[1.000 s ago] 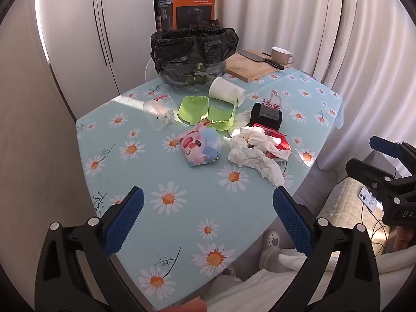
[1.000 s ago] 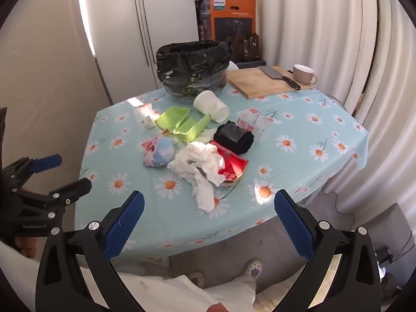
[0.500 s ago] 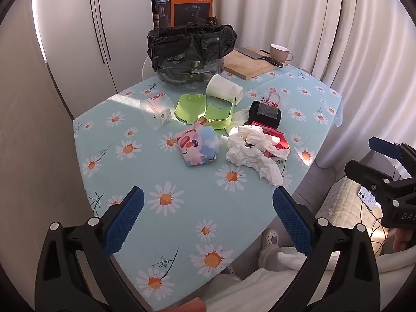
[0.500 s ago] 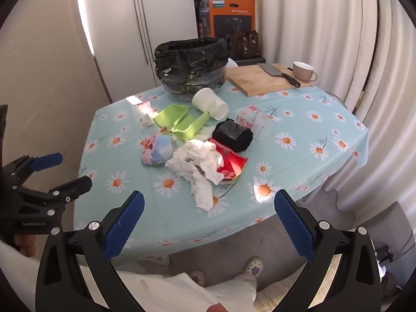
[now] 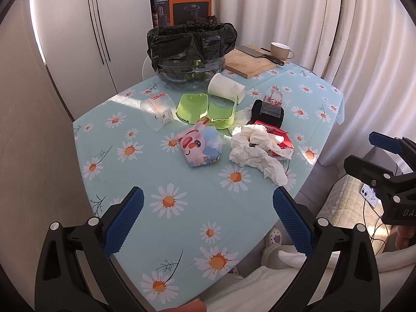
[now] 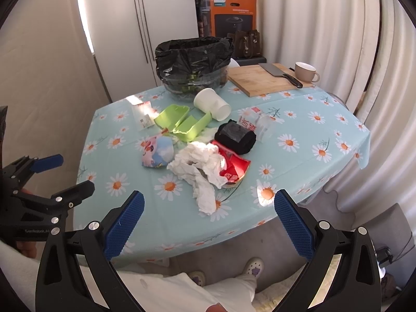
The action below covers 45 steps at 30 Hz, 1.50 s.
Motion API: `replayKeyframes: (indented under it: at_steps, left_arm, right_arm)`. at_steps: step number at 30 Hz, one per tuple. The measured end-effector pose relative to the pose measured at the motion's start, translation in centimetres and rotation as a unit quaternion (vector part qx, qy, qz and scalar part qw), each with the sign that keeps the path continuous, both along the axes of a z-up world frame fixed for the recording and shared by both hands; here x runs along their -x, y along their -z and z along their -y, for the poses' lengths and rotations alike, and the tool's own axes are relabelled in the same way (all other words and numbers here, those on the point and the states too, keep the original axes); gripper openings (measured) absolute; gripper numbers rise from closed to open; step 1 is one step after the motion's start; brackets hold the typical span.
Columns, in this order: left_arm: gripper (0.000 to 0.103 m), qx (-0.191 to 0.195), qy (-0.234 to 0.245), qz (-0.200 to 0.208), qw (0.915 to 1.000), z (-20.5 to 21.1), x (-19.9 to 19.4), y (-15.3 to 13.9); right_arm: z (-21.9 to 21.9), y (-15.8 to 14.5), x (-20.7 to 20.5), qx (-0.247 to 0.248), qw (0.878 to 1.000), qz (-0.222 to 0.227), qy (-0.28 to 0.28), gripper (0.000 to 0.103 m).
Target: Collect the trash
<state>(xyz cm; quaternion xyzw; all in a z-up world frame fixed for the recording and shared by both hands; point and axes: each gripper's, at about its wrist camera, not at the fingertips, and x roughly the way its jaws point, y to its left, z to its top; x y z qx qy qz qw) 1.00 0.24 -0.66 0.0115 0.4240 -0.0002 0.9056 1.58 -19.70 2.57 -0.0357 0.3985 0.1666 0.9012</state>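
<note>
Trash sat mid-table on the daisy tablecloth (image 5: 182, 223): crumpled tissue (image 5: 256, 153) over red packet (image 6: 235, 167), cartoon wrapper (image 5: 201, 147) beside it, green box (image 5: 208, 110), tipped white cup (image 5: 226, 88) near bag-lined bowl (image 5: 191, 52) at far edge. Left gripper (image 5: 206, 218) and right gripper (image 6: 208, 215) spread wide, empty, hovering off the near edge

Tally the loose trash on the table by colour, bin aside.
White: 2, paper cup, crumpled tissue
Green: 1, open clamshell box
Clear: 2, plastic tub, plastic cup
Black: 1, roll
Red: 1, packet
Pink-blue: 1, cartoon pouch
Total: 8
</note>
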Motion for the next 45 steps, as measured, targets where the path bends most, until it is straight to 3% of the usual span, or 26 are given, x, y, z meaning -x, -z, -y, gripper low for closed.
replayKeyframes:
  at_steps: [20,45]
  left_arm:
    - [0.097,-0.008,0.004,0.009,0.9999,0.6,-0.4,-0.4]
    - [0.097,-0.006,0.035,-0.013,0.9993,1.8,-1.7,0.3]
  right_arm:
    - [0.6,0.0,-0.5,0.003,1.000,0.003,0.013,0.095]
    - [0.7,0.4,-1.7,0.007,1.000,-0.004,0.009,0.095]
